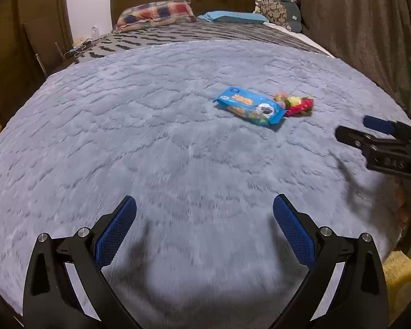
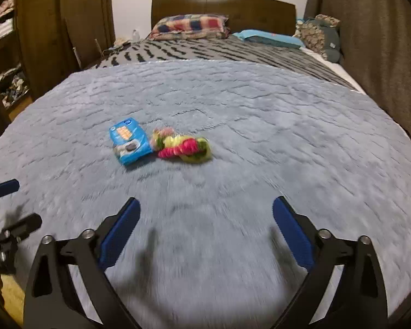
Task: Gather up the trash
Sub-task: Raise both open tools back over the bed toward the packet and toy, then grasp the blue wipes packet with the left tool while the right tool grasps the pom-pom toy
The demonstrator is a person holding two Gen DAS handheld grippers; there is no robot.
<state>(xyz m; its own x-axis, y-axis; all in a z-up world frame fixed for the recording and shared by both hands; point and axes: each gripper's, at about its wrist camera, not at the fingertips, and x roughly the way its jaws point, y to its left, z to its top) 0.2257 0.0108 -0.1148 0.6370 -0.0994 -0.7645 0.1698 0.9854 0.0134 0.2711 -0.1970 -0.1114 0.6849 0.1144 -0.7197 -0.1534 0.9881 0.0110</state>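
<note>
A blue snack wrapper (image 1: 250, 107) lies flat on the grey fluffy blanket (image 1: 150, 137) in the middle of the bed. A crumpled pink, yellow and green wrapper (image 1: 297, 104) lies touching its right side. Both also show in the right wrist view, the blue wrapper (image 2: 129, 141) and the crumpled wrapper (image 2: 183, 148). My left gripper (image 1: 204, 213) is open and empty above the blanket, well short of the wrappers. My right gripper (image 2: 206, 213) is open and empty, also short of them. The right gripper shows at the right edge of the left wrist view (image 1: 370, 131).
Beyond the blanket (image 2: 260, 126) lies a grey patterned bedspread (image 2: 219, 49) with a checked pillow (image 2: 190, 26), a blue pillow (image 2: 271, 38) and a wooden headboard (image 2: 223, 5). Brown curtains (image 2: 375, 41) hang on the right. A wooden shelf (image 2: 8, 54) stands on the left.
</note>
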